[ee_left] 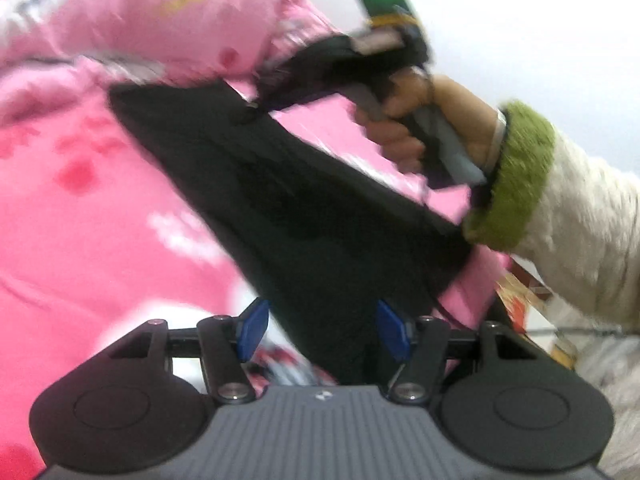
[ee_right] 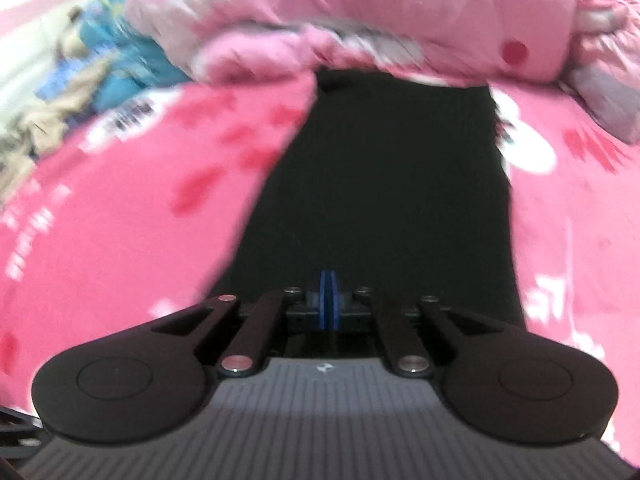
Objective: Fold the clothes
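A pink printed bed sheet point(ee_right: 120, 208) filled most of both views, with a puffy pink quilt point(ee_right: 360, 12) bunched along its far edge from ten to two o'clock in your right wrist view. The black garment point(ee_right: 392, 184) lay on the sheet, a long dark strip running from under the quilt at twelve o'clock down to six. In your left wrist view that garment point(ee_left: 288, 216) stretched slantwise from ten o'clock towards five. Your right hand point(ee_left: 404, 124), in a green-cuffed white sleeve point(ee_left: 516, 172), held the right hand-held gripper point(ee_right: 329, 300) at two o'clock; its blue pads were pressed together with no cloth visibly between them. Your left hand-held gripper point(ee_left: 324, 330) stood apart, garment between its pads, unpinched.
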Motion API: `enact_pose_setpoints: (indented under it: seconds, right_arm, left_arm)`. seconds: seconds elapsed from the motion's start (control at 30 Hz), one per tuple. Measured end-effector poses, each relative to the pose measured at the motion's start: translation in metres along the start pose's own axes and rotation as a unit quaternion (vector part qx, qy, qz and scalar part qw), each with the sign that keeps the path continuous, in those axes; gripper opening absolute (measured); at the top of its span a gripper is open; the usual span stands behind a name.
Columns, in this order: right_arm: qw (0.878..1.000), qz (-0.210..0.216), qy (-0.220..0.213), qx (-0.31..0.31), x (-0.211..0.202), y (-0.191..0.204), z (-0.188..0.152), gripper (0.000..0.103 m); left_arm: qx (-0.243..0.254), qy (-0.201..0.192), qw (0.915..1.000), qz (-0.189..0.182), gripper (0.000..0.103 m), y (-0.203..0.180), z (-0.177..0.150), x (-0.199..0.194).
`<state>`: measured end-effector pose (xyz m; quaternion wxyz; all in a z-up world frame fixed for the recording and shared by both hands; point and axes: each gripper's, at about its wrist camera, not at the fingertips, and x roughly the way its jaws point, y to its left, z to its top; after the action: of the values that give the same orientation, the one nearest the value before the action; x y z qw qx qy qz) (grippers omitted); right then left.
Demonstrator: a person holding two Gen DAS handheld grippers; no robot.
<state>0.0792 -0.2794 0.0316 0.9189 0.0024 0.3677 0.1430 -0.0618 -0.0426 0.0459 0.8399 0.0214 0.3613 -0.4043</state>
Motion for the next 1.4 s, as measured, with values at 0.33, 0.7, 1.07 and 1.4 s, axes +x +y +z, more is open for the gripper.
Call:
enact_pose_setpoints:
  seconds: [0.33, 0.7, 1.07, 1.4]
  right_arm:
    - [0.997, 0.018, -0.061, -0.047, 0.018, 0.015, 0.114, 0.026]
    - [0.990, 0.012, -0.014, -0.138, 0.176, 0.007, 0.226, 0.043]
    - [0.961, 0.089, 0.100, -0.243, 0.286, -0.012, 0.254, 0.056]
    - [0.973, 0.113, 0.053, -0.196, 0.264, -0.025, 0.250, 0.001]
  left_arm:
    - [-0.068, -0.014, 0.9914, 0.111, 0.067, 0.121, 0.122, 0.057]
    - [-0.186, -0.053, 0.9724, 0.131, 0.066, 0.201, 0.162, 0.173]
    - [-0.103, -0.120, 0.9800, 0.121, 0.069, 0.183, 0.146, 0.170]
    - [-0.033, -0.062, 0.9945, 0.077, 0.069, 0.156, 0.151, 0.202]
